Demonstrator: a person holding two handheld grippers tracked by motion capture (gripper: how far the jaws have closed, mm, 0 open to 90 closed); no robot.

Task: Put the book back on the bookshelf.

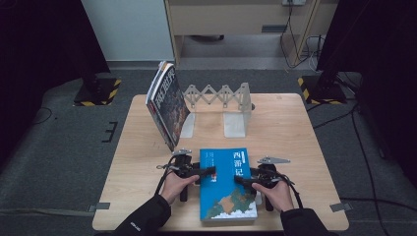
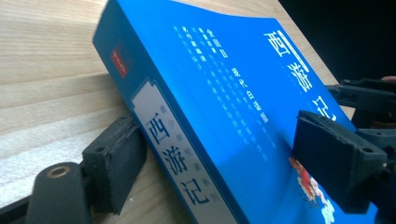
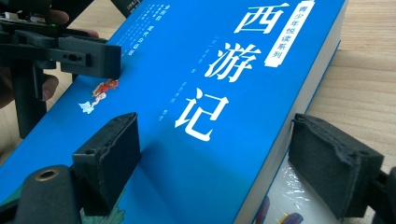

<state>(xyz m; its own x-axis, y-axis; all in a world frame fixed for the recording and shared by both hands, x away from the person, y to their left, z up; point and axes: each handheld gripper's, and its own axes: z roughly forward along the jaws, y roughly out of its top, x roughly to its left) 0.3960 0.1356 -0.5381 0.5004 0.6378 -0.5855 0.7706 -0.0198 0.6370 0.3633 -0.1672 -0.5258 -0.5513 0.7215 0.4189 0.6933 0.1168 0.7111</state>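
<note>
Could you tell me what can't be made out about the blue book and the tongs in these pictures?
- High view: the small print on the blue book is too small to read.
- Left gripper view: the book's far end is cut off by the frame; whether the left tongs press the book is unclear.
- Right gripper view: the thing under the book is mostly hidden by it.

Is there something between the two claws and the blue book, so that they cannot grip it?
Nothing visible. The left claw straddles the spine edge of the blue book and the right claw straddles its page edge, one jaw above the cover and one below.
</note>
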